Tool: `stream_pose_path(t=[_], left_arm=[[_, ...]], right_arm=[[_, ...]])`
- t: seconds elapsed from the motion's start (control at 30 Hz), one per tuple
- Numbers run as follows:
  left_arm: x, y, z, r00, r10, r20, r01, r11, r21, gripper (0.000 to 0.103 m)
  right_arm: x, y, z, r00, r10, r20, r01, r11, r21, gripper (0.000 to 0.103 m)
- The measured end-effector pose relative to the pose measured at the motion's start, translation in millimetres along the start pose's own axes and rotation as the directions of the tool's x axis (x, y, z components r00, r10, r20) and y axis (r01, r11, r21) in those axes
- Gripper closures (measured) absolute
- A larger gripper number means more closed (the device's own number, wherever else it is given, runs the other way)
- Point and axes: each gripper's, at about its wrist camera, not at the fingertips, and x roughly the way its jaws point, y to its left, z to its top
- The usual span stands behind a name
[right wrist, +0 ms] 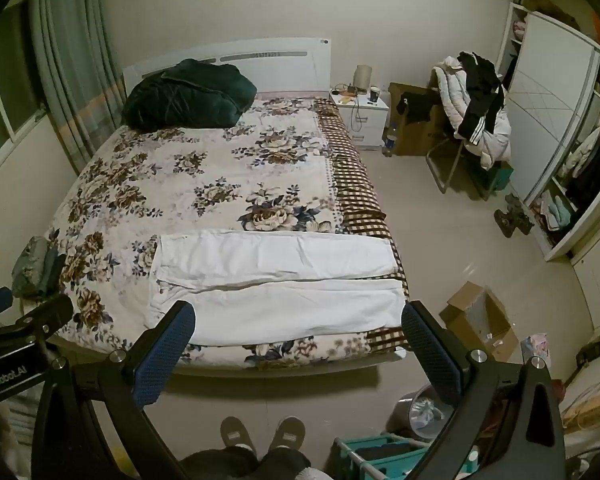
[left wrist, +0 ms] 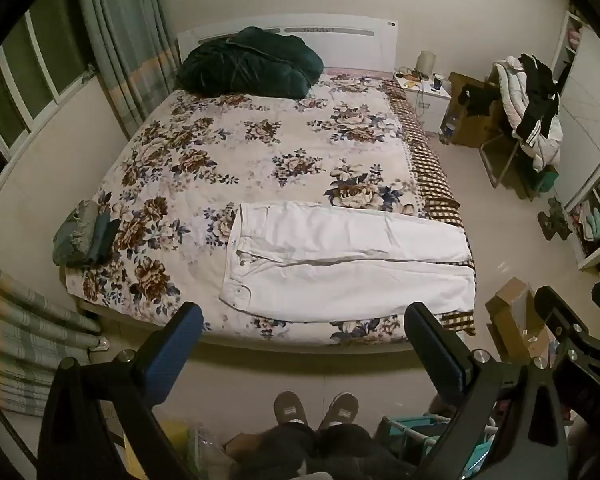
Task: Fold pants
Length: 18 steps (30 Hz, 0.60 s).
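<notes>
- Bedroom first: pale walls, curtains [left wrist: 112,36] down the left side, a wardrobe [right wrist: 556,120] open on the right, and a chair [right wrist: 476,112] piled with clothes near the far corner.
- Big flowered bed [left wrist: 204,160] fills the middle, with a dark green bundle [left wrist: 252,64] up against the headboard and a white nightstand [right wrist: 364,120] just beside it.
- And there they are, the white pants [left wrist: 348,264], flat on the near end of the bed, both legs spread side by side.
- Long axis runs straight across the view: waistband at the left, cuffs at the right, reaching the checked border at the bed's right edge.
- Small pile of grey-green clothes [left wrist: 84,236] sits on the bed's left edge, well apart from the pants.
- Cardboard box [right wrist: 480,320] on the floor to the right, slippers [right wrist: 260,436] down below, so the person stands at the foot of the bed.
- Left gripper [left wrist: 300,336] hangs short of the bed, jaws spread wide, nothing in them.
- Right gripper [right wrist: 300,332], same story: wide apart and empty, short of the mattress edge.
- My read: the left gripper is nearer the waistband, the right one nearer the cuffs.
- Nothing folded yet; I'd judge the opening move is forward and down to the near leg's edge, to lay it over the far leg.
</notes>
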Motion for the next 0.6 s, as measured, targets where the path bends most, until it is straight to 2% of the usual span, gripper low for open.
stream_pose_path(t=[0.6], left_arm=[[-2.1, -1.6, 2.1, 1.000, -0.019, 0.002, 0.019, 1.000, -0.007, 0.000]], right_arm=[[-3.7, -1.1, 4.0, 1.000, -0.004, 0.000, 0.004, 1.000, -0.005, 0.000]])
